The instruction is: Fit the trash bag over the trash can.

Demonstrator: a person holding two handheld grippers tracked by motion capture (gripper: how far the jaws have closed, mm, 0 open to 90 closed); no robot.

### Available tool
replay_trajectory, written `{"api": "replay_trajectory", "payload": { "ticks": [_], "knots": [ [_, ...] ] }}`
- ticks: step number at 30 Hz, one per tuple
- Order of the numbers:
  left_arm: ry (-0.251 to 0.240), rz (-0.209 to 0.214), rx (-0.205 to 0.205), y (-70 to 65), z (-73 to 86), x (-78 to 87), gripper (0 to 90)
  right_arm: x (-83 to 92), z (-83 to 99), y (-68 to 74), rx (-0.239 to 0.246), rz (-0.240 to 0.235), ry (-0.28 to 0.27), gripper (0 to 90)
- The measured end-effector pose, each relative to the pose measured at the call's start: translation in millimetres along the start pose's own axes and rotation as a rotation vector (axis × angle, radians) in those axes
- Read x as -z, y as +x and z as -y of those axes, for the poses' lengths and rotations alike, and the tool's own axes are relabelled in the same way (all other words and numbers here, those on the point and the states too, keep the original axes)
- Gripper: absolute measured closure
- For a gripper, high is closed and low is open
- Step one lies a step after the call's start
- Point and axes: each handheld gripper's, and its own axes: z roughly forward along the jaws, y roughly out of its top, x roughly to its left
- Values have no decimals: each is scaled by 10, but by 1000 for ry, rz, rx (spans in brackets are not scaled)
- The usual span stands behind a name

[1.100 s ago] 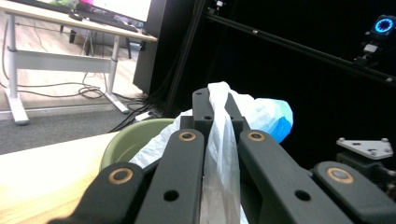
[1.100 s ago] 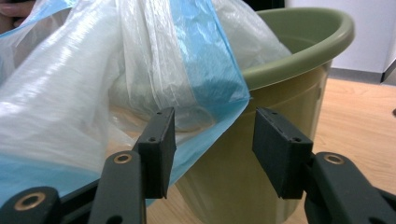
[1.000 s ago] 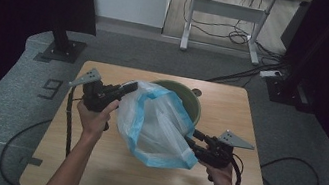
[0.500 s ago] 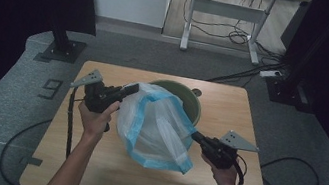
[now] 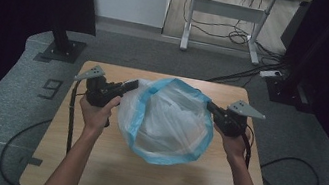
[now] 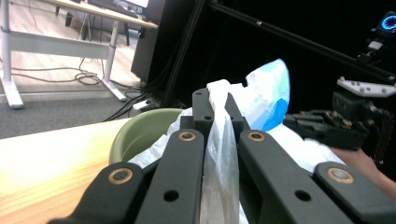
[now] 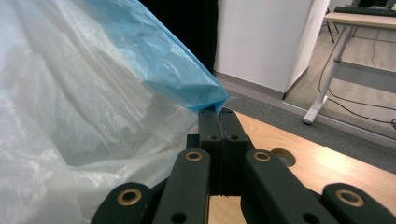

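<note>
- Wooden table (image 5: 90, 161) stands on grey carpet, with a white wall and a desk frame behind it.
- Since a second ago, the right gripper (image 5: 211, 108) has let go of the bag's near side, clamped its jaws on the blue rim and lifted toward the table's right edge.
- Left gripper (image 5: 130, 85) stays clenched on the opposite rim near the left edge; the left gripper view shows film pinched between its jaws.
- Plastic bag (image 5: 167, 123) now hangs stretched between both, mouth wide open over the table's centre and far edge.
- Green bowl (image 6: 140, 133) sits beneath it.
- Judging by this, the bag is ready to be lowered around the bowl.
</note>
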Motion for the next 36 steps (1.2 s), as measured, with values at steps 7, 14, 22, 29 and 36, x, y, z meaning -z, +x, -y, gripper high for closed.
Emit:
{"api": "replay_trajectory", "payload": {
  "ticks": [7, 14, 22, 29, 36],
  "knots": [
    [33, -47, 27, 171, 37, -101, 890, -365, -43, -147, -8, 30, 51, 887],
    [60, -79, 73, 373, 87, -169, 889, -537, 38, -290, -58, 35, 67, 887],
    [95, -96, 141, 627, 214, -326, 888, -719, 159, -395, -106, 34, 107, 887],
    [102, -110, 162, 727, 249, -375, 888, -813, 243, -437, -153, 22, 115, 887],
    [155, -177, 142, 824, 350, -443, 890, -955, 352, -352, -157, -2, 148, 887]
  ]
}}
